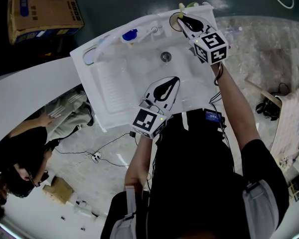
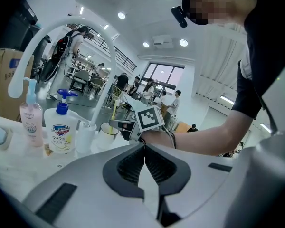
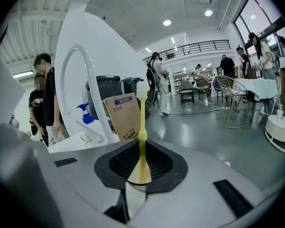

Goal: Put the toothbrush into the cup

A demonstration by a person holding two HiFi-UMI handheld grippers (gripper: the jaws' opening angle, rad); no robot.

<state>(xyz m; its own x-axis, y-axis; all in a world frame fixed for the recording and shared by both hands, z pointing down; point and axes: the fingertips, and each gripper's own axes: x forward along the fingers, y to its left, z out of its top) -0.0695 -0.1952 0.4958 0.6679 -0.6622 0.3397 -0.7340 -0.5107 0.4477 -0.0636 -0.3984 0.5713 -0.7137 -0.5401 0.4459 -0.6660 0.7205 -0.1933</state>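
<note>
Slim yellow plastic toothbrush (image 3: 142, 127) held upright over a pale round cup (image 1: 173, 24) at the back corner of a white sink (image 1: 114, 86)

The right gripper (image 3: 142, 145) has its jaws clamped on the toothbrush's handle, whose lower end sits at the cup's mouth; how far in it reaches is unclear. Along the sink's back edge, a white pump bottle with a blue top (image 2: 61, 133) and a smaller pink pump bottle (image 2: 31, 122) stand beside a curved white tap (image 2: 61, 30). The left gripper (image 2: 143, 148) hovers over the basin's front edge, jaws pressed together on nothing
</note>
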